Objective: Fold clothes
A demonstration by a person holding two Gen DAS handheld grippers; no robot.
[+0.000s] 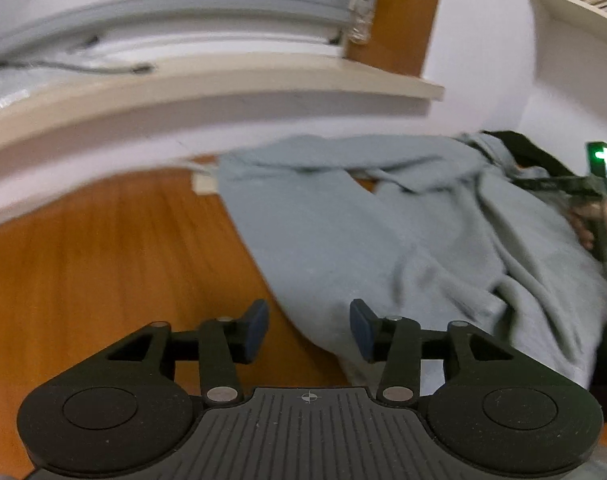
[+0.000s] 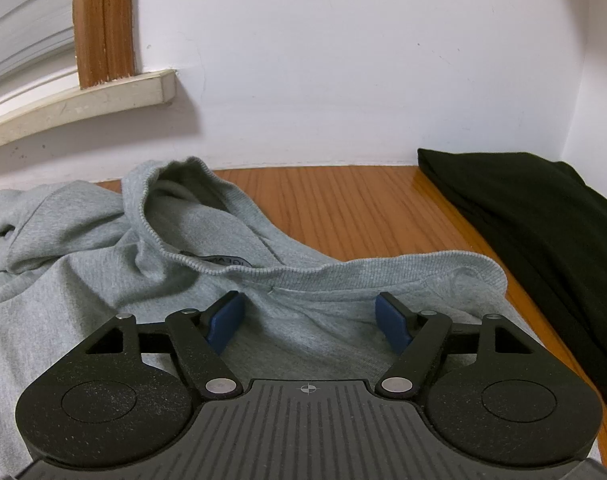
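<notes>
Left gripper (image 1: 309, 330): nearest the lens in the left wrist view; jaws partly spread, nothing between the pads; wood under the left pad, cloth edge under the right.
Right gripper (image 2: 309, 316): jaws spread wide, empty, poised over the cloth just short of the ribbed neckline.
Sweatshirt (image 1: 403, 240): grey, rumpled and unfolded on the wooden table (image 2: 343, 200); the neck end lies toward the right hand.
Long axis: runs roughly between the two grippers, crossing the left view up and to the right.
Deciding relation: garment edge lies ahead and right of the left gripper; collar (image 2: 383, 264) lies directly ahead of the right. Judgement: right hand is nearer a usable grip.
Left view only: far edge of the garment, window sill (image 1: 223, 80), the other hand-held unit with a green light (image 1: 599, 156).
Right view only: neck label, folded black garment (image 2: 523, 208) at the right.
</notes>
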